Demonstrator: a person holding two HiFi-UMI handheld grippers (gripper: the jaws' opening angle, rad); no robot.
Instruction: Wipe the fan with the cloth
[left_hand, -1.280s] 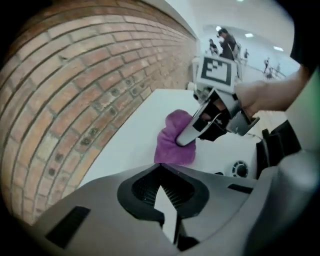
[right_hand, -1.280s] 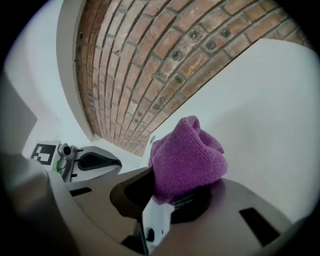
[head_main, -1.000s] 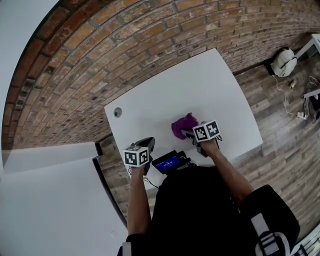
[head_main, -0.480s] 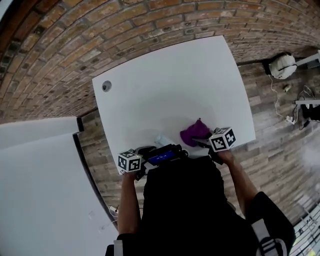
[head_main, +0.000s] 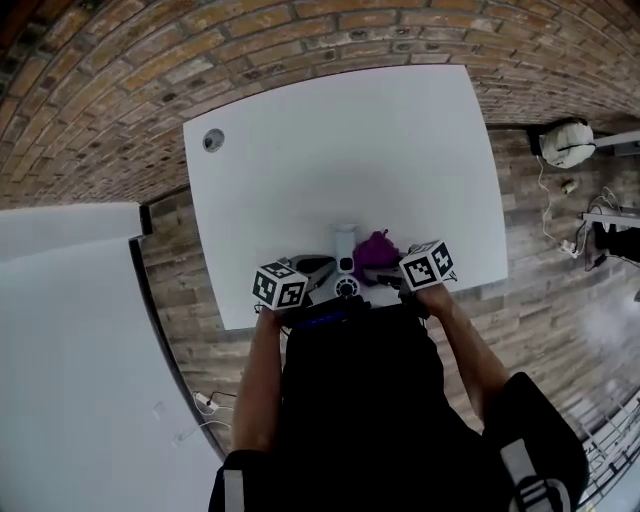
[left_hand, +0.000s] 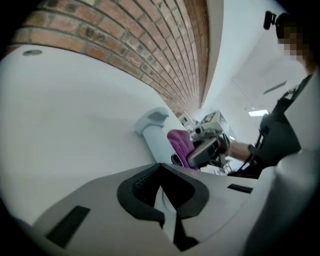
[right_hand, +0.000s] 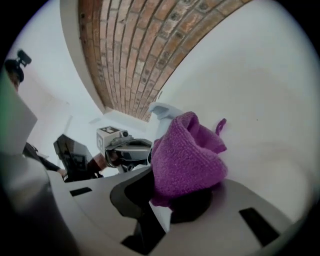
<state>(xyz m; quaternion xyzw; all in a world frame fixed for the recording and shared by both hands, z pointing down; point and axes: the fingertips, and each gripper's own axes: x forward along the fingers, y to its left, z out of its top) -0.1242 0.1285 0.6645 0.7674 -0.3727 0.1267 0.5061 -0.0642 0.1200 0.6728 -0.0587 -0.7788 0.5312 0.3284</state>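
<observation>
Barely started: my right claw is pinching the cloth at 3 o'clock of the fan. Left claw is closed, empty. No wiping yet, I reckon.

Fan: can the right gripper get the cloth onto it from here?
Likely yes: the right gripper, shut on the purple cloth, is right beside the fan with nothing visible between them.

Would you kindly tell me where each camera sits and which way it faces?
Head view: on the person's head, steeply down at the table; left forearm and right forearm show.
Left gripper view: on the left gripper, along its shut jaws toward the fan; the right hand shows.
Right gripper view: on the right gripper, along jaws shut on the cloth.
Shared: both gripper views show fan and cloth.
</observation>
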